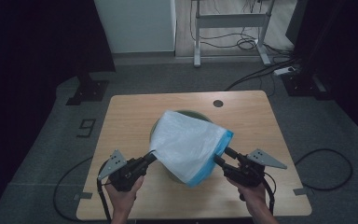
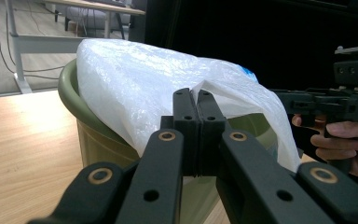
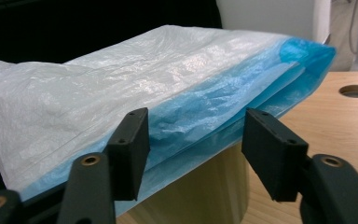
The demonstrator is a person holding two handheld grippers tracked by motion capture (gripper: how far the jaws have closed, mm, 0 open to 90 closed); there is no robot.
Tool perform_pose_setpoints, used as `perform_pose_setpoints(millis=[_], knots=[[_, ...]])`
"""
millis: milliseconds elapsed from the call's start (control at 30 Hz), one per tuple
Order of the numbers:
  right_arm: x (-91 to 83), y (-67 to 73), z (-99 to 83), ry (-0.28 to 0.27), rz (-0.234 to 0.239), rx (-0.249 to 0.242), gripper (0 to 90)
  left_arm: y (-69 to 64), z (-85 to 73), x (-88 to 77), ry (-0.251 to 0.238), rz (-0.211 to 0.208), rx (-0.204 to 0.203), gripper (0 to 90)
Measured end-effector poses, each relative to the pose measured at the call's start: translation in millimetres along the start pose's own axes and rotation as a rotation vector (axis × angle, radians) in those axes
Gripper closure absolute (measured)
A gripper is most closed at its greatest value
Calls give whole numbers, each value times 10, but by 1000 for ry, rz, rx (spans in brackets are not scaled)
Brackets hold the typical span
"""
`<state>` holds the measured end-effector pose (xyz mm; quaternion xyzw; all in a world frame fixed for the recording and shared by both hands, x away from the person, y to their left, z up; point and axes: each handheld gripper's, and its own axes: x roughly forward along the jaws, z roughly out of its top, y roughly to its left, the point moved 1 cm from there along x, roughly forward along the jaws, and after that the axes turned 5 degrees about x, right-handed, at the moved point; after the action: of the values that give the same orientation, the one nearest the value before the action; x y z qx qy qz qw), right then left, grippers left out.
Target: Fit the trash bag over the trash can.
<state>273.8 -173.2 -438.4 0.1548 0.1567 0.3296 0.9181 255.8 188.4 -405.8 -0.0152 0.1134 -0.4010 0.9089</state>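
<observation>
Plainly unlabelled bag (image 1: 186, 142): left tool (image 1: 152, 157) clamps it, right tool (image 1: 221, 156) apart.

1. The left gripper (image 1: 150, 157) sits at the tabletop's near-left part, held in the left hand (image 1: 123, 189), its jaws pressed together.
2. The right gripper (image 1: 221, 157) sits near the near-right edge, held in the right hand (image 1: 251, 189), its jaws spread apart.

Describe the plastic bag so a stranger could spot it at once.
Start at the wooden table; near its middle stands a green bin. Draped across the bin's top lies the bag, thin crinkled white plastic. Its bright blue edge band, nearest the right gripper, sets it apart.
</observation>
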Motion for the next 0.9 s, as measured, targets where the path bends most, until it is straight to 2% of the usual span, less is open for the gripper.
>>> perform_pose_setpoints(millis=[67,233,267,333,533,733,900], knots=[[11,-7,0,5,14,19,447,2,-4,-1,2,0,1,887],[28,3,-7,4,38,26,515,8,-16,3,3,-3,-2,887],[35,7,-11,6,40,24,566,5,-18,2,3,-5,-2,887],[37,11,-13,6,42,20,589,3,-19,2,3,-7,-1,887],[43,51,-8,-8,56,-21,749,-5,-45,13,7,-16,-5,887],[37,91,8,-20,42,-67,874,-26,-60,35,14,-27,0,884],[-8,102,73,-48,26,-93,891,-56,-38,62,16,-47,6,878]])
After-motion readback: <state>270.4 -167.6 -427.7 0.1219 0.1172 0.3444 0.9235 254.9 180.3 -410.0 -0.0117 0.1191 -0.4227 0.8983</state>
